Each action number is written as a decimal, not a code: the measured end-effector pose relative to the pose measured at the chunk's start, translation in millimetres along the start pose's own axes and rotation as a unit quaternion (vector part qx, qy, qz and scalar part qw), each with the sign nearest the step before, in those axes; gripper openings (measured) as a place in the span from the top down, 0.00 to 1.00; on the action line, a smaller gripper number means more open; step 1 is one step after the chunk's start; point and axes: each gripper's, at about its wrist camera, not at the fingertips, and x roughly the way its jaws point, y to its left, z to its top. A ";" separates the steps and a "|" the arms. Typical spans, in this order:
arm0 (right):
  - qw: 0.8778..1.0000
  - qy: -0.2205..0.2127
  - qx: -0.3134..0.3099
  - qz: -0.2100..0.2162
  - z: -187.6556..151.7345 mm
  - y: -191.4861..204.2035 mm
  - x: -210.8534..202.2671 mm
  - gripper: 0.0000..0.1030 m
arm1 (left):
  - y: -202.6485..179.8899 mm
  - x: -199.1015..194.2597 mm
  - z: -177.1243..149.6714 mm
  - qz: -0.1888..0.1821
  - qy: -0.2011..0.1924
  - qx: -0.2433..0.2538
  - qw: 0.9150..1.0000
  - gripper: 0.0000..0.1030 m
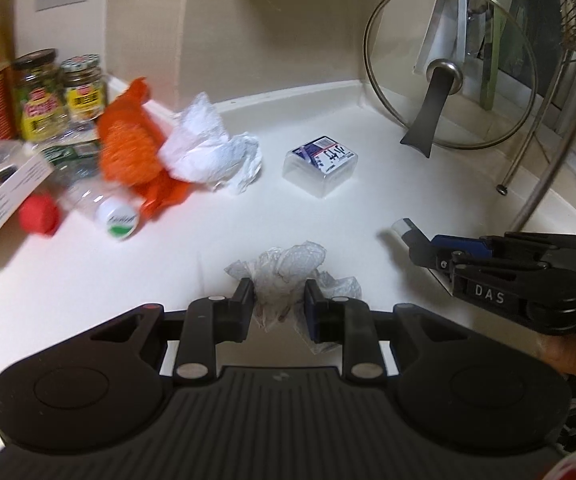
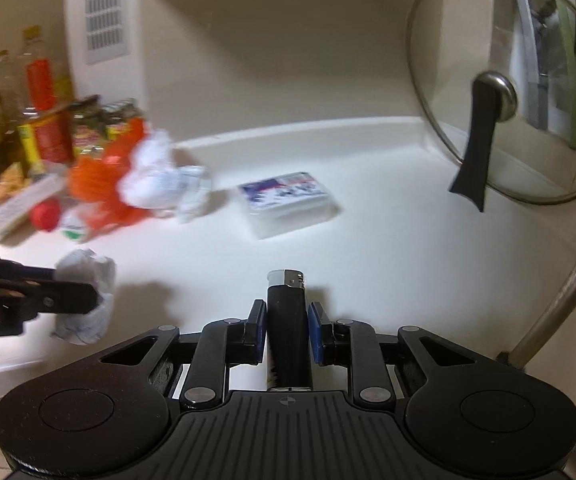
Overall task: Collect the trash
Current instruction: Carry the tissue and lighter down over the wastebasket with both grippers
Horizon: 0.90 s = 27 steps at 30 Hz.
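Your left tool (image 1: 279, 304) is clenched on a crumpled plastic wrap (image 1: 288, 276), your right tool (image 2: 286, 320) on a black lighter (image 2: 288, 328), both above the table (image 1: 368, 208). Still left: white tissue (image 1: 207, 148), orange netting (image 1: 131, 140), clear box (image 1: 320, 166).

A glass lid (image 1: 448, 76) leans against the far right wall; jars (image 1: 61, 94) stand far left.
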 end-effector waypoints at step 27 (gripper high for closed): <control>0.986 0.098 -0.093 0.098 -139.2 186.1 -64.7 0.78 | 81.5 -138.1 -183.6 0.019 0.069 -0.089 0.993 0.77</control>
